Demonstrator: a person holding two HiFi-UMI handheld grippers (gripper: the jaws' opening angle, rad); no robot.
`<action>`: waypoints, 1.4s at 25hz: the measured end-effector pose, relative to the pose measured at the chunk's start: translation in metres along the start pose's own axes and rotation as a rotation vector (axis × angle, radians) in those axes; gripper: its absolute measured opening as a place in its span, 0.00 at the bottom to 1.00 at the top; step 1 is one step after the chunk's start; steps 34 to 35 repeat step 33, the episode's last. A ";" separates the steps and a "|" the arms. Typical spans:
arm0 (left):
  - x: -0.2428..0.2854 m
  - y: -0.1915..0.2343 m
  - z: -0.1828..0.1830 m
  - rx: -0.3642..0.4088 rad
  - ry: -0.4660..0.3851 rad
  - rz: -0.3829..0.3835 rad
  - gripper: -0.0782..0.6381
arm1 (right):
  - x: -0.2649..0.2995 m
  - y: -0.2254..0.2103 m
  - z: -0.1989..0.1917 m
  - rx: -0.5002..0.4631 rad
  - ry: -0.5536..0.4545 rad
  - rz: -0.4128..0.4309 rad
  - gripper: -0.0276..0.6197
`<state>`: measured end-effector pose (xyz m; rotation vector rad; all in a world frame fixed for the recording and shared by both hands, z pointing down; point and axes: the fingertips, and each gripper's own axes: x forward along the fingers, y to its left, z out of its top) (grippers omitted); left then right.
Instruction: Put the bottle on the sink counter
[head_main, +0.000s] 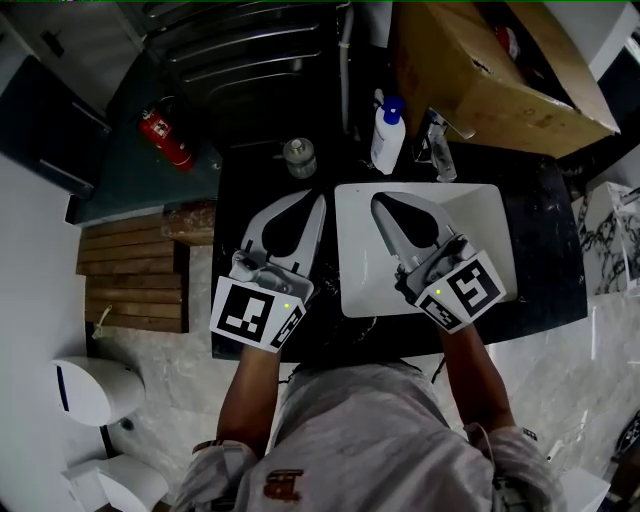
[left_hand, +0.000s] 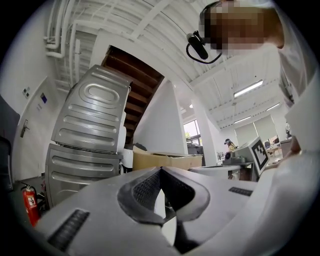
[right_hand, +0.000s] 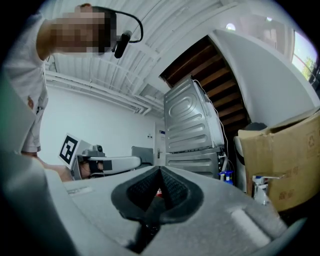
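A white bottle with a blue cap (head_main: 388, 135) stands upright at the back of the dark sink counter (head_main: 545, 250), behind the white basin (head_main: 480, 215). My left gripper (head_main: 316, 200) hovers over the counter left of the basin, jaws shut with nothing between them; in its own view the tips (left_hand: 160, 169) meet. My right gripper (head_main: 379, 202) is over the basin, also shut and empty, its tips (right_hand: 160, 168) closed. Both grippers are short of the bottle, which sits just beyond and between them. The blue cap (right_hand: 226, 175) shows small in the right gripper view.
A small round jar (head_main: 299, 157) stands on the counter's back left. A clear spray bottle (head_main: 438, 148) stands right of the bottle. A cardboard box (head_main: 490, 70) leans behind. A red fire extinguisher (head_main: 166, 138), a wooden pallet (head_main: 130, 270) and a ribbed metal cabinet (head_main: 250, 55) lie left and behind.
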<state>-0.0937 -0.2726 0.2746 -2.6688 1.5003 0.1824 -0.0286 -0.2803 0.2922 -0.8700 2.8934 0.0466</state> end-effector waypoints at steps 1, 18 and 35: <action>-0.001 -0.003 0.001 0.001 -0.001 -0.005 0.11 | -0.001 0.001 0.001 0.002 -0.004 -0.001 0.04; -0.003 -0.016 -0.001 0.005 0.019 -0.042 0.11 | -0.011 0.006 0.008 -0.015 -0.023 -0.018 0.04; -0.005 -0.017 -0.006 0.004 0.032 -0.039 0.11 | -0.014 0.007 0.007 -0.015 -0.024 -0.017 0.04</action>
